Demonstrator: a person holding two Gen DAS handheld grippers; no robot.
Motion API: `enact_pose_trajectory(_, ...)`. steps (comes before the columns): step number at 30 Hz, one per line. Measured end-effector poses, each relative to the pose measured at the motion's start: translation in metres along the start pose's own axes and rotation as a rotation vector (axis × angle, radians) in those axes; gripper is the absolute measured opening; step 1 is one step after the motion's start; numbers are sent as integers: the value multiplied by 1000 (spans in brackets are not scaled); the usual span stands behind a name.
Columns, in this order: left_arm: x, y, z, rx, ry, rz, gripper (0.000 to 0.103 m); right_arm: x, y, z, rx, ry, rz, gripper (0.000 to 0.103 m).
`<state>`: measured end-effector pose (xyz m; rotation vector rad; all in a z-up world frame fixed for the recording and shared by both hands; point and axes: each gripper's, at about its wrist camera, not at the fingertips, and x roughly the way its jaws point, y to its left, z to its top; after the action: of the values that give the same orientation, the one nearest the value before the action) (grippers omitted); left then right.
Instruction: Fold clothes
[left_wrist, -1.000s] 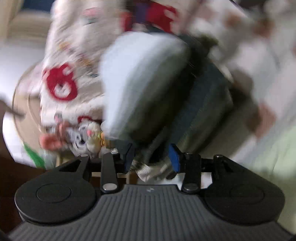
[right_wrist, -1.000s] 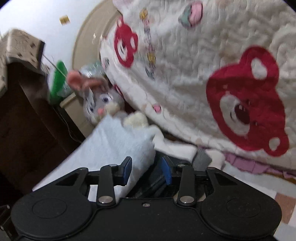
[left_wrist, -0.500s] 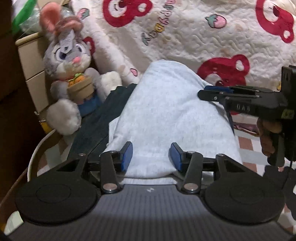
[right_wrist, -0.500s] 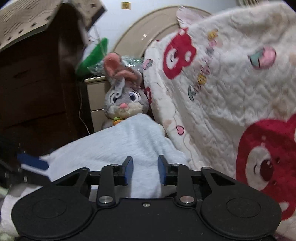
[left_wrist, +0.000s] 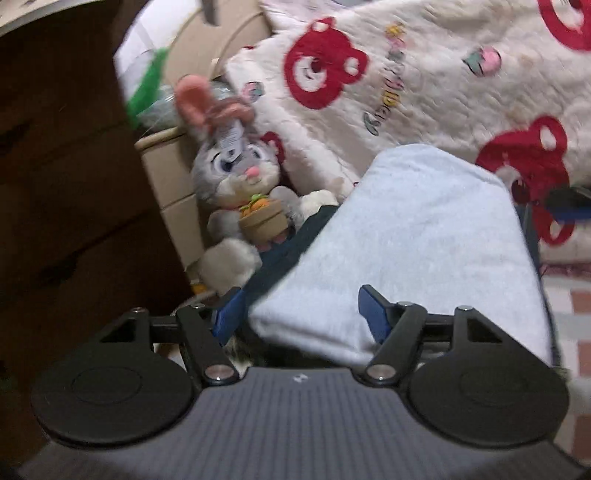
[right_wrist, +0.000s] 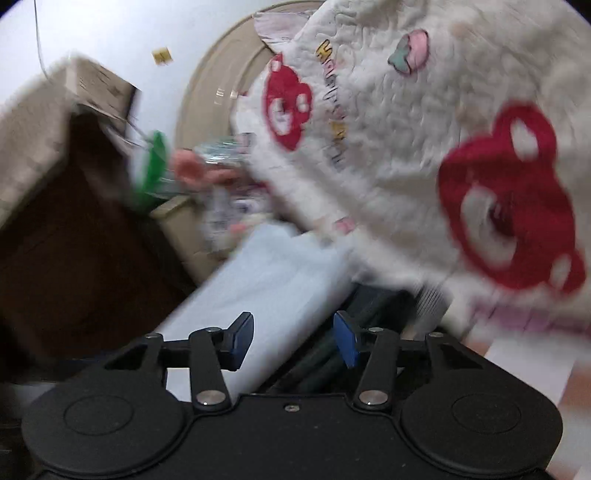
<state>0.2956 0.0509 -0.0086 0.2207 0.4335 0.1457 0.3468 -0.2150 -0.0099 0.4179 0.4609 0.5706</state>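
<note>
A folded pale blue garment (left_wrist: 417, 236) lies on top of a folded dark navy garment (left_wrist: 284, 251) in a stack on the bed. My left gripper (left_wrist: 301, 312) is open, its blue pads wide apart at the near edge of the pale garment. My right gripper (right_wrist: 293, 341) is open too, its pads apart at the other side of the stack, over the pale blue garment (right_wrist: 266, 291) and the dark one (right_wrist: 369, 306). The right gripper's tip shows blurred at the right edge of the left wrist view (left_wrist: 569, 206).
A white quilt with red bears (left_wrist: 443, 85) lies behind the stack. A grey plush rabbit (left_wrist: 243, 188) sits against a beige drawer unit (left_wrist: 173, 192). Dark wooden furniture (left_wrist: 66, 184) stands on the left. A curved beige headboard (right_wrist: 218, 74) rises behind.
Both grippers have opened wider on the stack. The left view has pulled back and shifted left; the right view has swung and is now blurred.
</note>
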Motion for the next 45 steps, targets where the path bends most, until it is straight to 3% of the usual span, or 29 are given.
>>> enact_pose_trajectory(7, -31, -15, -14, 5, 22, 30, 68, -82, 17, -44, -180, -9, -71, 55)
enact_pose_trajectory(12, -39, -3, -31, -170, 60, 17, 68, -117, 27, -59, -227, -17, -112, 55)
enact_pose_trajectory(15, -61, -9, -43, -158, 56, 30, 68, -129, 36, -67, -232, -15, -121, 55)
enact_pose_trajectory(21, -125, -35, -52, -191, 42, 36, 86, -156, 56, -84, -243, -1, -132, 55)
enact_pose_trajectory(24, -157, -62, -56, -105, 13, 33, 97, -181, 61, -89, -233, 1, -138, 56)
enact_pose_trajectory(27, -178, -79, -57, -76, 47, -2, 97, -209, 65, -93, -226, 4, -115, 61)
enact_pose_trajectory(30, -201, -95, -58, -47, 53, 21, 103, -233, 70, -99, -246, 0, -119, 64)
enact_pose_trajectory(35, -238, -119, -57, -19, 44, 60, 103, -262, 73, -109, -256, -43, -165, 67)
enact_pose_trajectory(38, -254, -126, -61, -40, 51, 51, 103, -274, 75, -113, -240, -81, -150, 73)
enact_pose_trajectory(42, -260, -132, -65, -35, 84, 44, 103, -278, 82, -118, -263, -69, -145, 74)
enact_pose_trajectory(45, -266, -143, -70, 8, 65, 139, 103, -283, 86, -123, -261, -76, -154, 76)
